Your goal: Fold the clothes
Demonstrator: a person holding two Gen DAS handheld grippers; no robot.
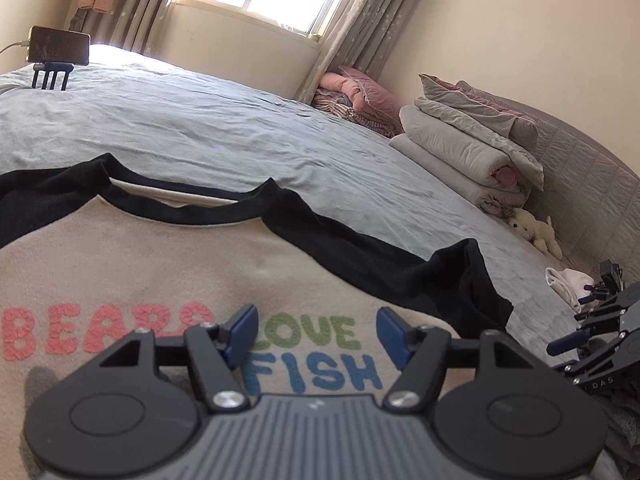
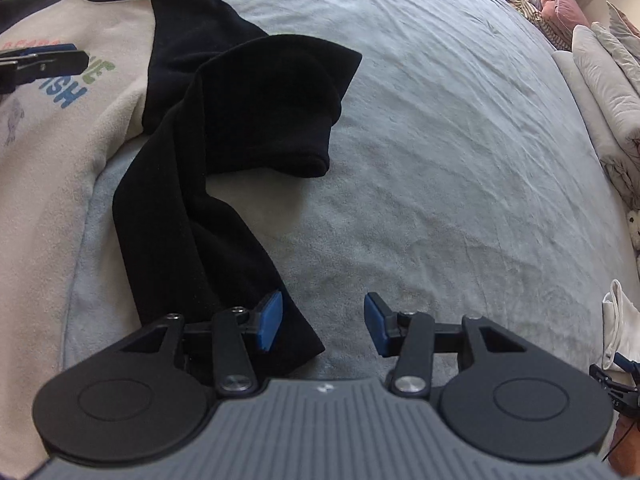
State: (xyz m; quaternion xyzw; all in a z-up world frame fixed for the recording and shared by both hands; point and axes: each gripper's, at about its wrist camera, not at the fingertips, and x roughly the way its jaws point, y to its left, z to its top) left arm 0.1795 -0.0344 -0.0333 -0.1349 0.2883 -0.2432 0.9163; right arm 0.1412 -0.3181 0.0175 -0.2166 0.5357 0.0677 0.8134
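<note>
A cream sweatshirt (image 1: 160, 264) with black collar and black sleeves lies flat, front up, on the blue-grey bed sheet (image 1: 200, 128); its chest reads "BEARS LOVE FISH". My left gripper (image 1: 318, 334) is open and empty, low over the lettering. In the right wrist view the sweatshirt's black right sleeve (image 2: 224, 152) lies crumpled and doubled back beside the cream body (image 2: 60, 140). My right gripper (image 2: 323, 322) is open and empty, just above the sleeve's near end; its left finger is over the cloth. The right gripper also shows at the left wrist view's right edge (image 1: 592, 332).
Folded grey quilts (image 1: 468, 152) and pink bedding (image 1: 352, 96) are stacked at the head of the bed by a grey headboard (image 1: 592, 184). A white plush toy (image 1: 534, 232) and white cloth (image 1: 568, 284) lie nearby. A phone on a stand (image 1: 56, 52) stands at the far left.
</note>
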